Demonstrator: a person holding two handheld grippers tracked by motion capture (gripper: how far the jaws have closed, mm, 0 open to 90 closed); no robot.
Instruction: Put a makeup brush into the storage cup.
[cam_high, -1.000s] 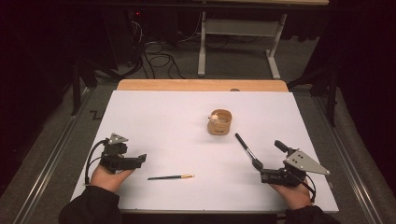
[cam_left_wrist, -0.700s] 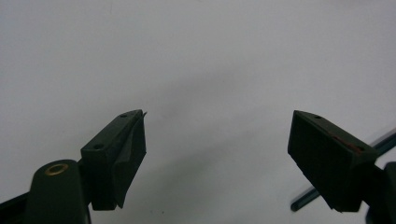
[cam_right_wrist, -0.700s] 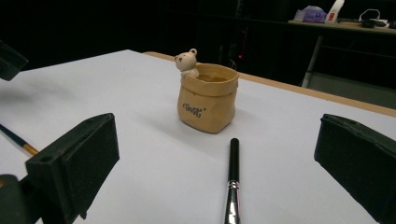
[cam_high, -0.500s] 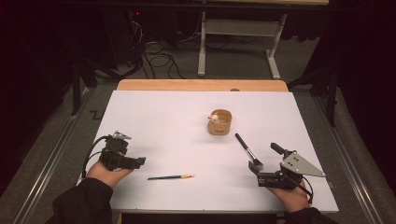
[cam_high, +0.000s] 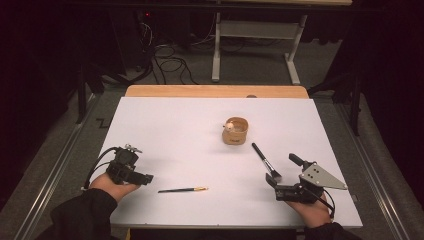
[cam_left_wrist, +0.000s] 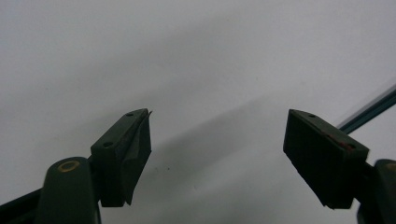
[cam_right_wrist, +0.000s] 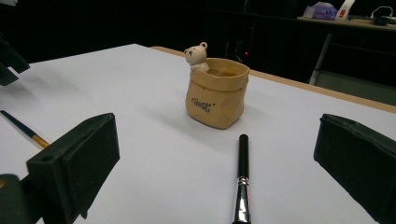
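A tan bag-shaped cup with a small bear figure on its rim stands at the table's middle right. It also shows in the right gripper view. A black makeup brush lies between the cup and my right gripper. That gripper is open, and the brush runs up between its jaws untouched. A thin brush with a gold ferrule lies at the front centre. My left gripper rests left of it. Its jaws have just been closing a little; they stand open with nothing between them.
The white sheet covers a wooden table whose far edge shows. Beyond it are a desk frame and floor cables. The thin brush's handle and the other gripper appear at the left of the right gripper view.
Both grippers stay where they were. The left forearm has swung a little toward the table's left side.
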